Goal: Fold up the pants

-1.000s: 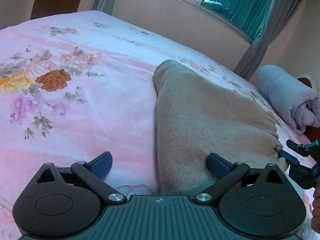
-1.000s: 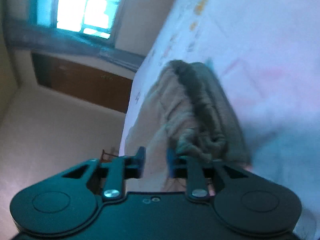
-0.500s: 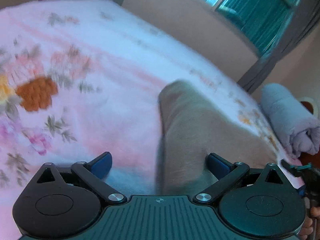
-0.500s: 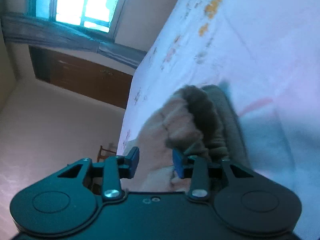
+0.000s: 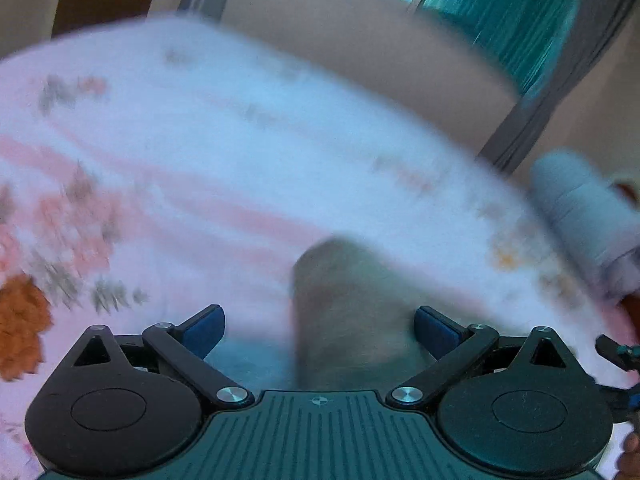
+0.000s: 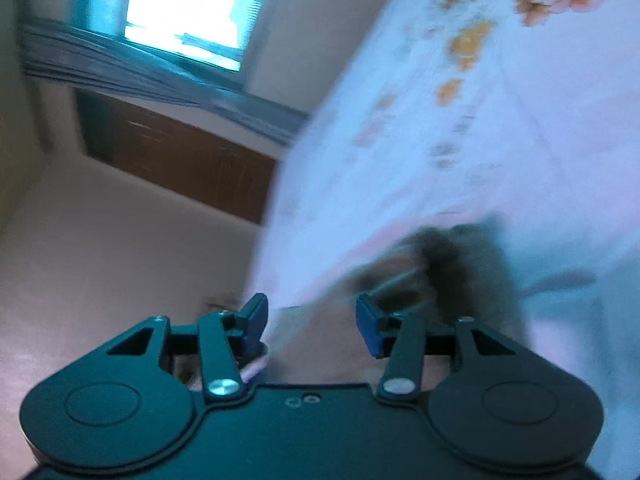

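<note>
The beige pants (image 5: 352,312) lie folded on the pink floral bedsheet (image 5: 200,184), blurred by motion. My left gripper (image 5: 320,330) is open wide and empty, lifted back from the pants, whose far end shows between its blue pads. In the right wrist view the gathered waistband of the pants (image 6: 452,264) lies just beyond my right gripper (image 6: 312,320), which is open and empty with nothing between its pads. The right gripper's tip also shows at the left wrist view's right edge (image 5: 616,354).
A rolled grey-blue blanket (image 5: 580,216) lies at the bed's far right corner. A window with teal curtains (image 5: 512,20) and a beige wall stand behind the bed. A brown wooden cabinet (image 6: 180,156) stands beyond the bed's edge in the right wrist view.
Both grippers have pulled back and up from the pants, so the pants look smaller and lower in both views. The right gripper's jaws have opened wider. Both views are motion-blurred.
</note>
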### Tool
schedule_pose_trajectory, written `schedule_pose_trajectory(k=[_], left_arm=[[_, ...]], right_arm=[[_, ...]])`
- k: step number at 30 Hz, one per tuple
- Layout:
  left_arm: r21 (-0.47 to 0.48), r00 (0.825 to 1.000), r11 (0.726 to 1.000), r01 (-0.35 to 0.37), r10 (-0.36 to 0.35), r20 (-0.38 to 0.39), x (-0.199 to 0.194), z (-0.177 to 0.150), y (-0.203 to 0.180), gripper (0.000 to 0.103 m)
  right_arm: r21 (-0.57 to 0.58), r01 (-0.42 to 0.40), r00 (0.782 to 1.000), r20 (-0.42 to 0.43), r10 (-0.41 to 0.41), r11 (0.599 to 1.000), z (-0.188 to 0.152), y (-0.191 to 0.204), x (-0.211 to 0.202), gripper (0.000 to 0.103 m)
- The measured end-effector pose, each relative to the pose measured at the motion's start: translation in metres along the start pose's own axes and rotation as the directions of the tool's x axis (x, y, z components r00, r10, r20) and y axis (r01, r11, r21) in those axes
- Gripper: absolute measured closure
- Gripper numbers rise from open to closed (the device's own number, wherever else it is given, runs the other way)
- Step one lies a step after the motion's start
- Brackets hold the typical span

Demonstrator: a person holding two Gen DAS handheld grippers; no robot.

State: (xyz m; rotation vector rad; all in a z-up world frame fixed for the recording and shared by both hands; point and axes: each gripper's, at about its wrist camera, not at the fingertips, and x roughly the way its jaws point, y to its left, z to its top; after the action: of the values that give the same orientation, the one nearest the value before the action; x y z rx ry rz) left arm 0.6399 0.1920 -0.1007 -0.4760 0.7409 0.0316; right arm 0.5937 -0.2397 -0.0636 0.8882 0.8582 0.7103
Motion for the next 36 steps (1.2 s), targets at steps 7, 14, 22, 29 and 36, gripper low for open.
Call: schedule_pose_trajectory(k=[7,14,22,29,36], left_arm=[[0.032,0.999,0.999,0.018,-0.019,0.032,-0.020,-0.008,0.002,0.002],[0.053,0.996,0.998,0.046,-0.049,0.068,-0.085,-0.058,0.002,0.002],[0.047,1.000,0.999,-0.017,0.017,0.012,-0.069,-0.083,0.003,0.000],[0.090,0.998,0.996,-0.002,-0.004,0.060,-0.092,-0.088,-0.009,0.000],[0.056,0.999,0.998,-0.020,0.017,0.049,-0.094,-0.097,-0.002,0.000]], right_arm=[[0.048,-0.043,0.999,0.021,0.042,0.998,-0.008,-0.012,-0.018,0.062],[0.034,-0.152,0.988,-0.022,0.153,0.988,-0.052,0.006,-0.055,0.059],[0.079,-0.046,0.998,-0.026,0.048,0.996,-0.064,-0.016,-0.056,0.067],[-0.035,-0.053,0.998,-0.020,0.052,0.998,-0.070,0.017,-0.065,0.028],[0.039,-0.047,0.999,0.004,0.046,0.998,-0.070,0.004,-0.072,0.034]])
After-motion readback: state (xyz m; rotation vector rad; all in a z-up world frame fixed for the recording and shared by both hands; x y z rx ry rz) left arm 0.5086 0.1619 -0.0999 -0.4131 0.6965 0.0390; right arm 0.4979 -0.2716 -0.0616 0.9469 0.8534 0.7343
